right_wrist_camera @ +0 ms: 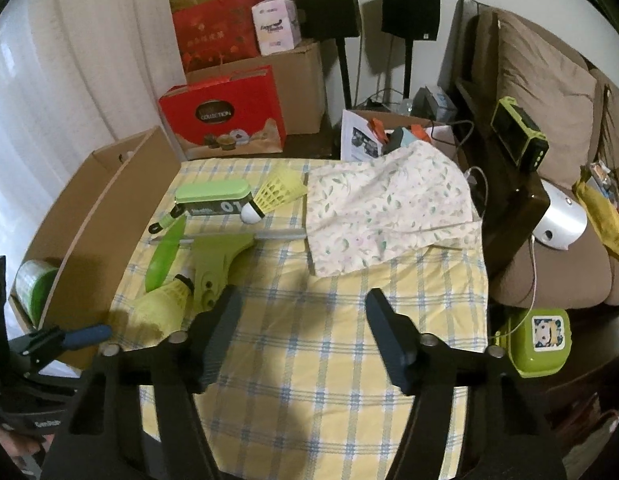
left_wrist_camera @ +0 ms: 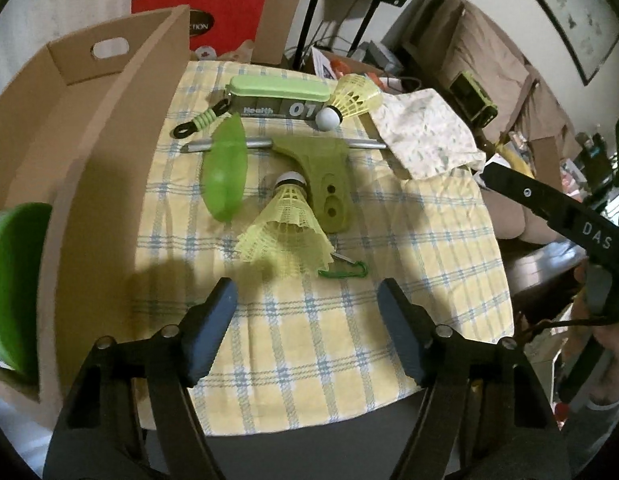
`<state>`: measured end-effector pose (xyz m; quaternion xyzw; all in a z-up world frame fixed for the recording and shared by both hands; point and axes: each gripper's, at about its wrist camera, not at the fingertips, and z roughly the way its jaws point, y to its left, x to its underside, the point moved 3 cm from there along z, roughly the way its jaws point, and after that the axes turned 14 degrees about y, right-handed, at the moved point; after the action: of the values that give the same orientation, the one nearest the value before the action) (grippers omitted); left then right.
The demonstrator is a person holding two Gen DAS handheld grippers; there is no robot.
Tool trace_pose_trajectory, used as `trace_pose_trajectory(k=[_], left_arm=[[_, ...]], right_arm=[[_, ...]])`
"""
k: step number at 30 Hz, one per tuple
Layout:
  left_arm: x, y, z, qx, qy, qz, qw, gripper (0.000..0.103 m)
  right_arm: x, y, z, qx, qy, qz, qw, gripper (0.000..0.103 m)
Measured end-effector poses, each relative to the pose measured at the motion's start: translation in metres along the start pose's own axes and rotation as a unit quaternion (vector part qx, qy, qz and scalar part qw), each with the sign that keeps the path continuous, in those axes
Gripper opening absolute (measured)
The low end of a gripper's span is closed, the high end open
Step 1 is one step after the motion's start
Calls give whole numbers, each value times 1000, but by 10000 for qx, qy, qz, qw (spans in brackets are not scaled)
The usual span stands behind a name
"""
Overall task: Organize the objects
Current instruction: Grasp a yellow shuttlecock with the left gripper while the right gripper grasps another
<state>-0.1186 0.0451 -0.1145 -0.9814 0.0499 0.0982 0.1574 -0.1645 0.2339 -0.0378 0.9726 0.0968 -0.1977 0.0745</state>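
Observation:
On the yellow plaid cloth (left_wrist_camera: 309,340) lie a near yellow shuttlecock (left_wrist_camera: 287,226), a green carabiner (left_wrist_camera: 345,271), an olive bracket on a metal rod (left_wrist_camera: 329,176), a green oval lid (left_wrist_camera: 225,168), a green case marked 01 (left_wrist_camera: 277,96), a spring grip (left_wrist_camera: 199,122) and a far shuttlecock (left_wrist_camera: 351,100). My left gripper (left_wrist_camera: 307,300) is open and empty, just short of the near shuttlecock. My right gripper (right_wrist_camera: 301,312) is open and empty above the cloth (right_wrist_camera: 329,380), right of the bracket (right_wrist_camera: 213,268). The open cardboard box (left_wrist_camera: 89,128) at left holds a green tub (left_wrist_camera: 13,280).
A floral fabric (right_wrist_camera: 385,208) lies at the far right of the table. A green lunchbox (right_wrist_camera: 543,340) sits off the right edge. A sofa (right_wrist_camera: 549,80) is on the right; red and brown boxes (right_wrist_camera: 225,120) and speaker stands are behind.

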Motion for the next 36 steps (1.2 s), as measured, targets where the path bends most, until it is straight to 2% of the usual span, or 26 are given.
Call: trace_pose_trajectory(k=[3, 5, 13, 16, 17, 20, 24, 27, 30, 36], left_arm=[[-5, 0, 7, 26, 2, -70, 10000, 58], [-9, 1, 13, 41, 16, -137, 9999, 55], [-20, 6, 29, -44, 8, -285, 9996, 46], [-24, 10, 33, -97, 39, -337, 9994, 36], [-25, 12, 35, -95, 49, -387, 9992, 32], [-27, 17, 36, 53, 78, -476, 9988, 27], [-28, 20, 36, 253, 77, -513, 9983, 14], [-28, 20, 33, 337, 31, -520, 9981, 8], [-29, 18, 28, 416, -20, -513, 9978, 5], [-30, 19, 20, 517, -92, -513, 9973, 4]], right_arm=[[-3, 0, 6, -83, 40, 30, 10000, 53], [-8, 0, 10, -144, 70, 27, 9999, 51], [-39, 6, 22, -202, -47, -190, 9996, 51], [-57, 6, 29, -175, -188, -320, 9992, 51], [-64, 6, 31, -187, -258, -384, 9988, 51], [-85, 5, 41, -282, -396, -584, 9971, 60], [-109, 1, 60, -535, -414, -626, 9957, 61], [-122, 1, 74, -617, -322, -666, 9953, 61], [-130, 3, 84, -716, -273, -777, 9940, 61], [-139, 4, 109, -944, 98, -959, 9909, 49]])
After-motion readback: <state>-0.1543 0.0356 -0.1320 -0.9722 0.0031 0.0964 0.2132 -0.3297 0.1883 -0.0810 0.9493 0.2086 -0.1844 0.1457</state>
